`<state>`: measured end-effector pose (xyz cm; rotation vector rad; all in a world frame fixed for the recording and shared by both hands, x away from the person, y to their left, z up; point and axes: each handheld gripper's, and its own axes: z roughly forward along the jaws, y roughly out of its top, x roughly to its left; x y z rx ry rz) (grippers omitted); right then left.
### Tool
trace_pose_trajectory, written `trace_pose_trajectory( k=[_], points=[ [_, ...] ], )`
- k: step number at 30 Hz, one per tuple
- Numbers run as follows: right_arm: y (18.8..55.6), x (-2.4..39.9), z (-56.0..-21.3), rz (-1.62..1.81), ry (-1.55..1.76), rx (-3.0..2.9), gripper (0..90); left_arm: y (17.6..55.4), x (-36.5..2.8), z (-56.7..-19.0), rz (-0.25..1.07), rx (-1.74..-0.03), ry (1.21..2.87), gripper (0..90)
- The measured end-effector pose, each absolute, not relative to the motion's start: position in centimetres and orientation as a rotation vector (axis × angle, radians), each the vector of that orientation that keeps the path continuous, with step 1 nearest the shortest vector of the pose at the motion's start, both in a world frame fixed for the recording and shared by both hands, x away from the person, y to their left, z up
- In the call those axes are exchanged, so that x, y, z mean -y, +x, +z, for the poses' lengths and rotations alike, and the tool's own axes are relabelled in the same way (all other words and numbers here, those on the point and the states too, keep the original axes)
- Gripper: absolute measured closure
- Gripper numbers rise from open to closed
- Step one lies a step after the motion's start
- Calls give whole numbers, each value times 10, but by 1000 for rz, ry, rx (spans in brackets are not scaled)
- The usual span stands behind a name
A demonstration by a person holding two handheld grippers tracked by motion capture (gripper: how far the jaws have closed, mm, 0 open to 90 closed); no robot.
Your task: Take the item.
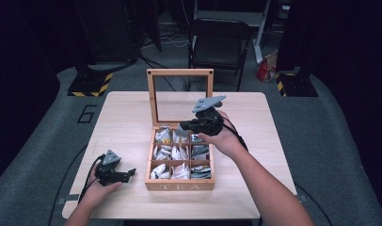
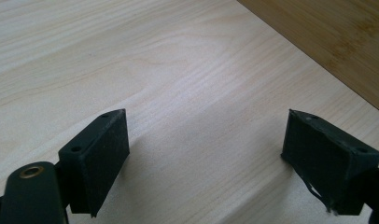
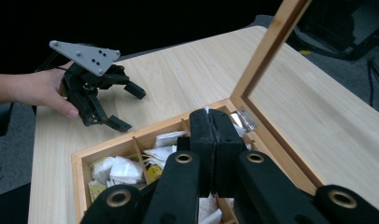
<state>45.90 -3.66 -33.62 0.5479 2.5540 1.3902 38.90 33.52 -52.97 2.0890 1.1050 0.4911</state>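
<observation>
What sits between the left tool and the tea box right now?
Nothing visible. The left tool rests open on the table just left of the tea box; in the left gripper view only bare wood lies between its jaws and the box's side wall.

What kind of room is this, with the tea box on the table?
Probably a lab or recording studio, not a kitchen. Dark curtains hang around the wooden table, cables run across the grey floor, and yellow-and-black striped stand bases sit behind it, near a folding chair.
</observation>
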Motion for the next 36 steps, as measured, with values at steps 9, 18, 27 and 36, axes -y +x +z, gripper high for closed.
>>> trace_pose_trajectory(
  k=[9, 18, 27, 36],
  points=[
    [463, 56, -330, 1401, 601, -2512, 894, 389, -335, -530, 491, -1106, 2088, 141],
    [464, 78, -326, 1386, 659, -2474, 894, 389, -335, -530, 499, -1106, 2081, 141],
    [465, 97, -324, 1365, 694, -2445, 894, 389, -335, -530, 490, -1105, 2088, 141],
    [464, 132, -320, 1336, 752, -2391, 894, 389, -335, -530, 490, -1105, 2088, 141]
  ],
)
